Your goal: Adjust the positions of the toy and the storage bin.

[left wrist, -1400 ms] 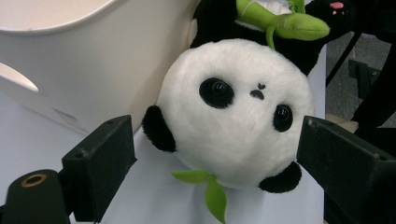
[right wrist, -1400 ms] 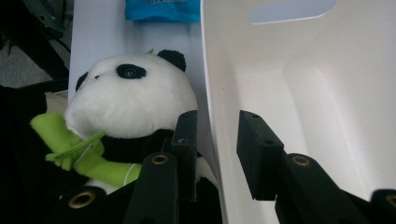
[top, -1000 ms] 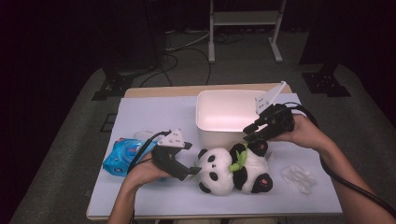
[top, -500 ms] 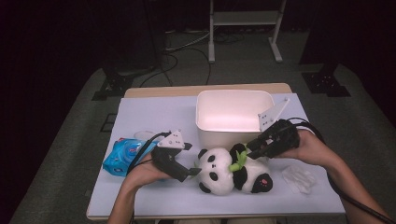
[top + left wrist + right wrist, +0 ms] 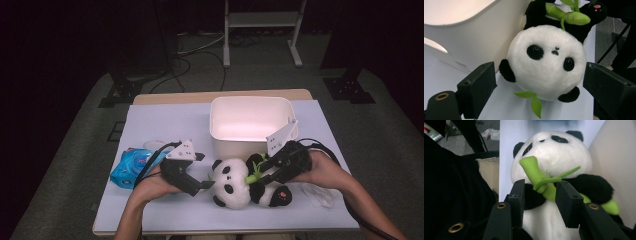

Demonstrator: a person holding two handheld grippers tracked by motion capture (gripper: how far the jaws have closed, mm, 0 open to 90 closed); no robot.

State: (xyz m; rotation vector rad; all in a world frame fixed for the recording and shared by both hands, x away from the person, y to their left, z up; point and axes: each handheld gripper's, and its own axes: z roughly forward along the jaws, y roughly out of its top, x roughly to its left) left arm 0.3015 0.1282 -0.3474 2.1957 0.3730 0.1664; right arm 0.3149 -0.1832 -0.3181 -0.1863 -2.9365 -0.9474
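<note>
Panda plush lies on the table in front of the white bin, which looks empty. Our right gripper has dropped from the bin's rim to the bamboo stalk, jaws just widening around it, not pinching. Left gripper stays spread beside the head.

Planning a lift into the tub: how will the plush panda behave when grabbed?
The plush panda looks soft and light, so it probably squashes under jaws. Its round head may roll or flop. The thin bamboo sprig likely bends.
</note>
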